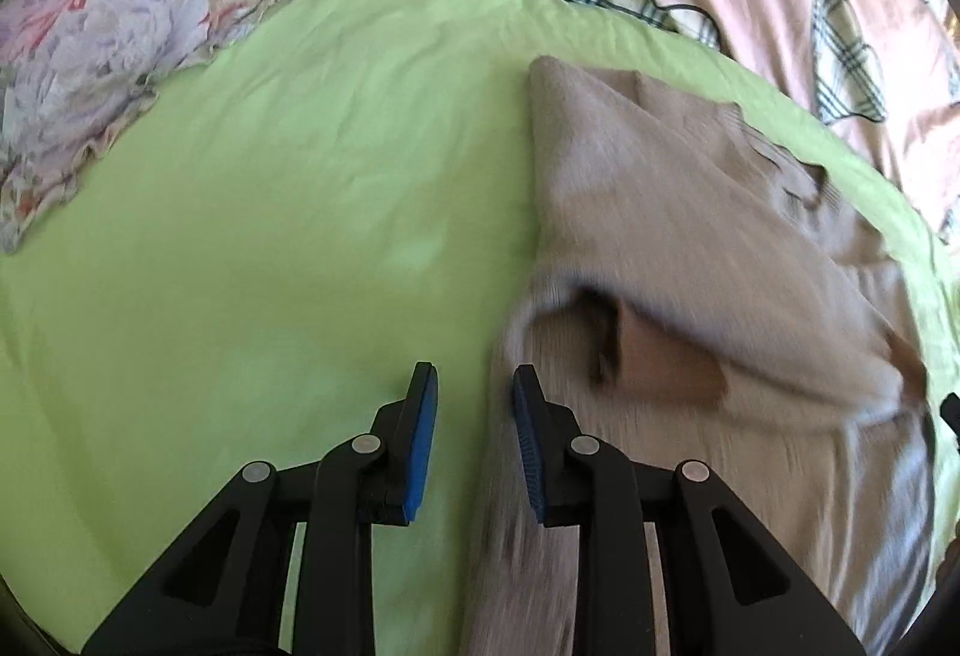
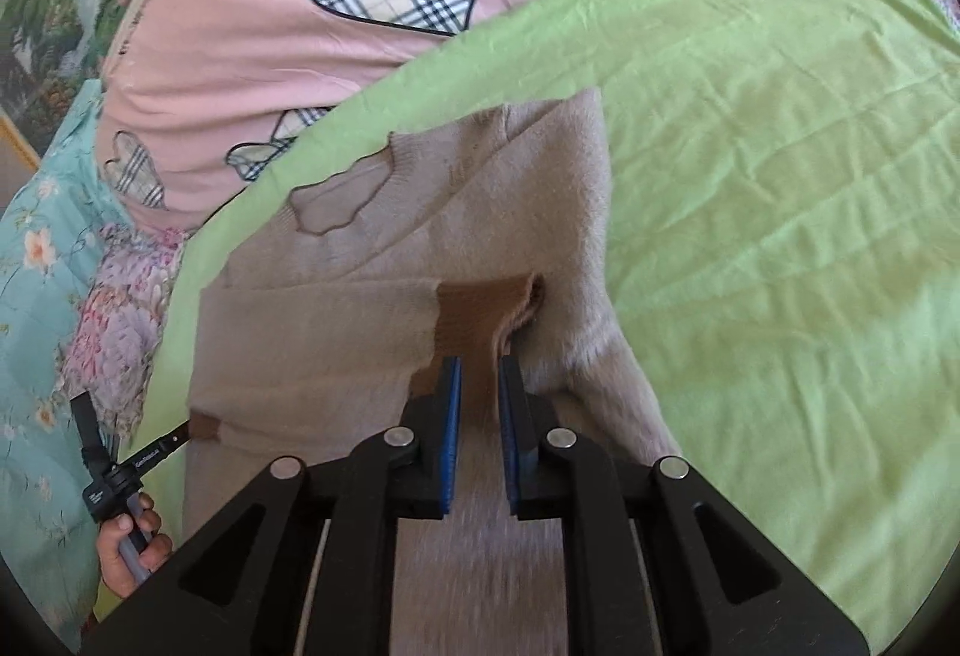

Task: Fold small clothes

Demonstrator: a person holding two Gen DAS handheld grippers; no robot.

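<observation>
Here, a soft beige knitted sweater with brown cuffs (image 2: 384,332) is seen spread on a lime-green bed sheet (image 2: 780,188), its sleeves folded across the body. The left tongs (image 1: 474,380) are held spread, empty, at the garment's left edge, one blue pad over the sheet and one over the knit. The right tongs (image 2: 479,362) are narrowly parted with a brown cuff (image 2: 480,314) lying between the pads; whether it is pinched cannot be told. A pink quilt with plaid hearts (image 2: 300,26) and a floral ruffled pillow (image 1: 120,26) border the sheet. No containers are shown.
</observation>
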